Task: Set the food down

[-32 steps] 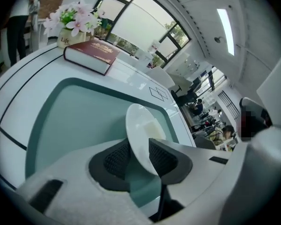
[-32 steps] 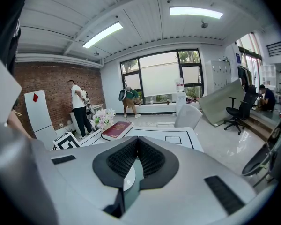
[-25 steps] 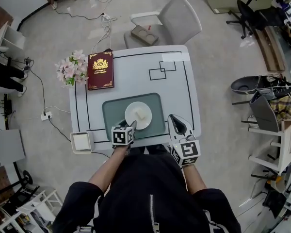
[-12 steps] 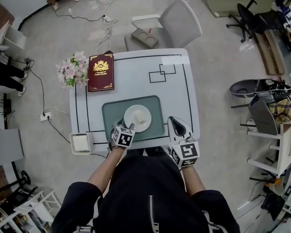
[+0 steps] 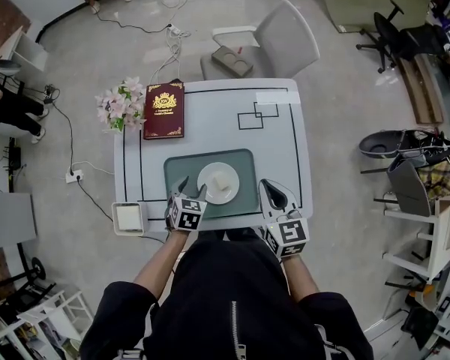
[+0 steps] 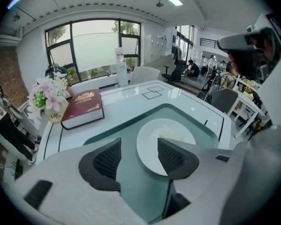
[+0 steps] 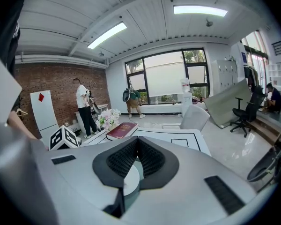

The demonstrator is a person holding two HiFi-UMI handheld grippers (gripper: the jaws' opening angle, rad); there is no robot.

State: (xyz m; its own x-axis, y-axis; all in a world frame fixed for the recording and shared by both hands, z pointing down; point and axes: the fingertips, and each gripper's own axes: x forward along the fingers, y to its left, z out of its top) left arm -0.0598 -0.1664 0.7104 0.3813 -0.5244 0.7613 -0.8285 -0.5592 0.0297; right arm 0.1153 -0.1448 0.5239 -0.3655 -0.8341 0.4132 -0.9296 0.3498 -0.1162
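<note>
A white plate (image 5: 218,183) with a pale block of food (image 5: 220,179) rests on the green placemat (image 5: 176,172) at the near side of the white table (image 5: 277,148). My left gripper (image 5: 190,190) stands open at the plate's near-left rim. In the left gripper view the left gripper (image 6: 139,156) has only the mat and the edge of the plate (image 6: 166,142) showing in its gap, and neither pad touches it. My right gripper (image 5: 273,192) rests to the right of the mat, and in the right gripper view the right gripper (image 7: 136,142) is shut on nothing.
A dark red book (image 5: 163,109) and a bunch of pink flowers (image 5: 120,103) sit at the table's far left. A small white square tray (image 5: 127,217) hangs at the near-left corner. A grey chair (image 5: 281,40) stands beyond the far edge.
My left gripper has opened wider and drawn back a little from the plate's rim toward the person. The plate stays on the mat. The right gripper has not moved.
</note>
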